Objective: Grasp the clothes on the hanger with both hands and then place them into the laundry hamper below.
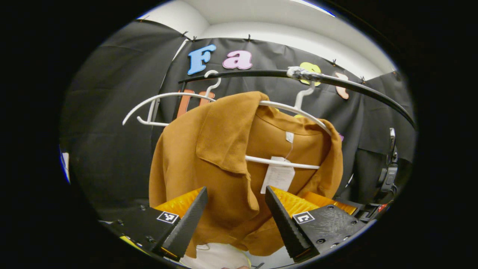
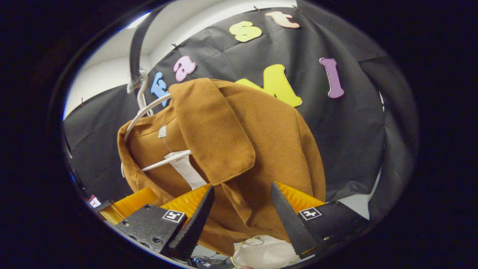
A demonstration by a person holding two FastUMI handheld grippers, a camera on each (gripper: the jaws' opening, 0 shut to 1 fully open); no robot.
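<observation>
Both grippers wide open, nothing pinched yet. Left gripper (image 1: pixel 235 220) pushed up to the lower front of the shirt (image 1: pixel 224 157), fabric hanging in the gap between the fingers but neither finger looks pressed on it. Right gripper (image 2: pixel 241 220) same deal from the other side, jaws straddling the shirt (image 2: pixel 261 149) low down, cloth between them, no squeeze. Probably spread like that so each can bite a fat fold instead of one thin layer.

Past the fingers, shirt draped over a white hanger (image 1: pixel 283 162), collar flopped forward, paper tag (image 1: pixel 278 177) dangling off the hanger's bottom bar. Looks bunched toward one end of the hanger, so likely to slide off that way once pulled.

Farther back, hanger hook over a dark rail (image 1: pixel 336 82), a second bare hanger (image 1: pixel 168 99) beside it on the same rail. Something pale and rounded (image 2: pixel 265 252) below the shirt's hem, maybe the hamper's lining, can't really tell.

Guessing grasp step, barely started.
</observation>
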